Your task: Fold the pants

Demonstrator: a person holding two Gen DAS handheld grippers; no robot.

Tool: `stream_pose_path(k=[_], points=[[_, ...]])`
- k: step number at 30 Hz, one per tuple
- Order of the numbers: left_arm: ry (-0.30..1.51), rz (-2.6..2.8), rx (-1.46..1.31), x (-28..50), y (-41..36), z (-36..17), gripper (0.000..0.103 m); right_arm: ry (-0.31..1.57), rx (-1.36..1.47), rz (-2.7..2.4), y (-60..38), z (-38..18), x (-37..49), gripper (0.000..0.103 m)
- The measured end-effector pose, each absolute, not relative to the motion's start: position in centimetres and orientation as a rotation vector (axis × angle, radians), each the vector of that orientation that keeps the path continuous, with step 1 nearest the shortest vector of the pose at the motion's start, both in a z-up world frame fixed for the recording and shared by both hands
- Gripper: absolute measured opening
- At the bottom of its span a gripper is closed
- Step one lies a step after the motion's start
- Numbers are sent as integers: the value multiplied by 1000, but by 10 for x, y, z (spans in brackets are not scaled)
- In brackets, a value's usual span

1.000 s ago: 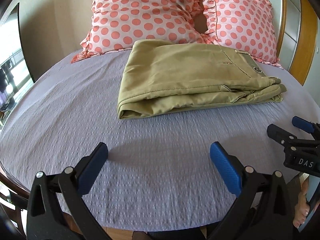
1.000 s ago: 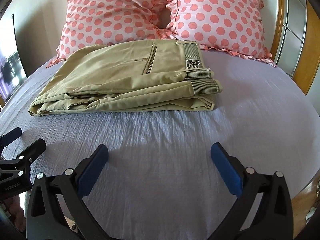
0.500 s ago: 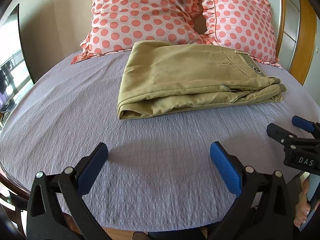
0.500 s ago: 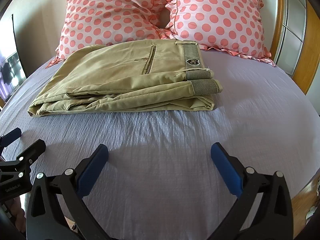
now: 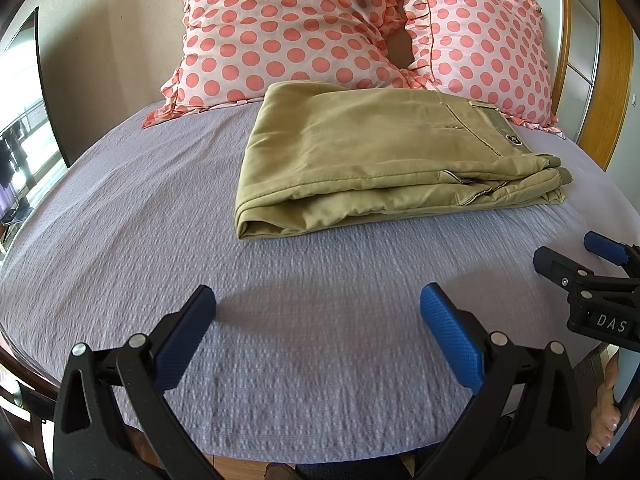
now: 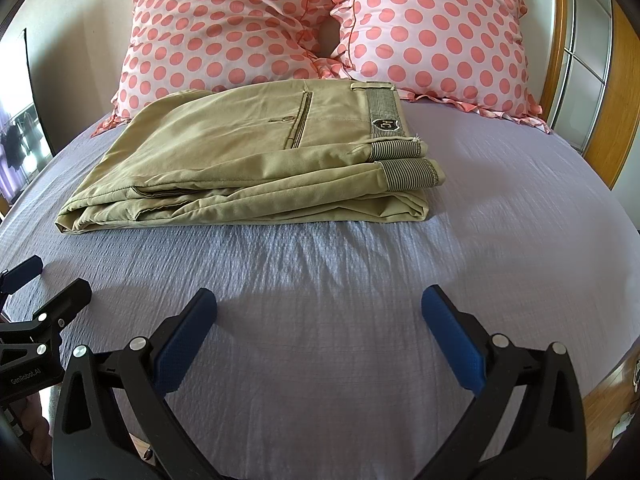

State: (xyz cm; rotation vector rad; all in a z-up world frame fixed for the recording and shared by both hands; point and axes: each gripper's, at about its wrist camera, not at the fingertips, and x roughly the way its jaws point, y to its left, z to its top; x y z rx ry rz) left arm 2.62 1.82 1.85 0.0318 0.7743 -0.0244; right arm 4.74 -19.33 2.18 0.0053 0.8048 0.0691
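Khaki pants (image 5: 376, 156) lie folded in a flat stack on the lilac bed cover (image 5: 120, 208), waistband to the right, in front of the pillows. They also show in the right wrist view (image 6: 256, 160). My left gripper (image 5: 318, 312) is open and empty, held over the bed's near edge, well short of the pants. My right gripper (image 6: 320, 312) is open and empty too, at the same near edge. Each gripper shows at the side of the other's view: the right one (image 5: 576, 256) and the left one (image 6: 44, 284).
Two pink polka-dot pillows (image 6: 224, 28) (image 6: 436, 28) lean against the wall behind the pants. A wooden headboard frame (image 6: 624, 92) rises at the right. A window (image 5: 20, 120) is at the far left. The bed cover (image 6: 520, 220) stretches around the pants.
Almost nothing: the pants lie still and both grippers stay open at the near edge, with only a slight drift of the views.
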Motion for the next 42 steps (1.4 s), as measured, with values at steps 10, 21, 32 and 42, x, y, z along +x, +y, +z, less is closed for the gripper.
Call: stream_pose_path(k=[10, 21, 32, 42], points=[[784, -24, 32, 27, 18, 18, 101, 805, 5, 70, -193, 22, 48, 102], [809, -28, 36, 31, 19, 20, 101, 805, 5, 70, -193, 22, 48, 102], [813, -26, 35, 31, 18, 20, 101, 805, 5, 70, -193, 22, 48, 102], [813, -27, 35, 31, 18, 20, 101, 805, 5, 69, -193, 22, 48, 102]])
